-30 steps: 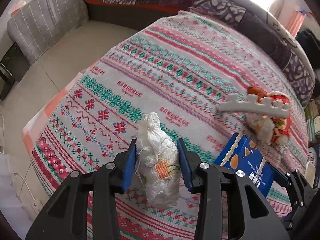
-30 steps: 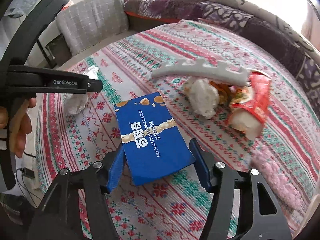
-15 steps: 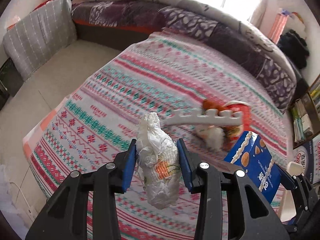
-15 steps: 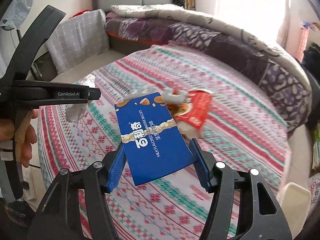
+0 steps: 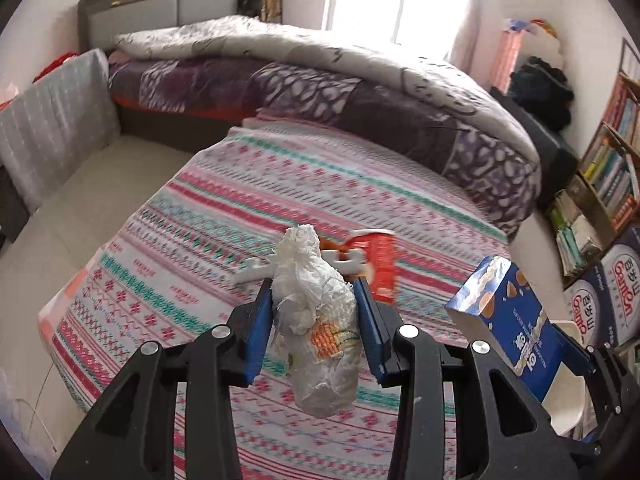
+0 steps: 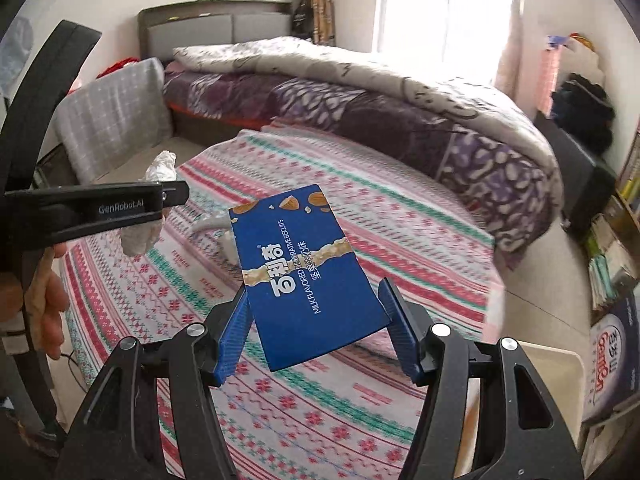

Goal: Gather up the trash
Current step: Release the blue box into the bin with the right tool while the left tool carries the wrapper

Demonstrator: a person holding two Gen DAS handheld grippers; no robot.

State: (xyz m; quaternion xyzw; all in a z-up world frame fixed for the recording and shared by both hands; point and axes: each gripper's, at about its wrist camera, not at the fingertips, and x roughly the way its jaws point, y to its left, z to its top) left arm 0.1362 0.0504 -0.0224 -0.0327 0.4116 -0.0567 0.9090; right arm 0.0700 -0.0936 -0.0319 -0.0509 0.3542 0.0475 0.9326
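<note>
Patterned bedspread (image 5: 280,184) blurs; fingers clamp tissue wad (image 5: 316,320) and biscuit box (image 6: 308,272).

Crumpled tissue wad (image 5: 316,320) between left tongs (image 5: 314,334)

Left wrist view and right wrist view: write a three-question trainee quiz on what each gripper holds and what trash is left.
1. True or false: the left gripper has its jaws shut on a crumpled tissue wad.
2. The right gripper holds which item? A) red packet B) blue biscuit box C) white comb-shaped piece
3. Fill in: the red packet lies on the ______.

Key
1. True; the wad hangs clear of the patterned blanket.
2. B, the blue biscuit box.
3. Blanket, beside a white comb-shaped piece.
</note>
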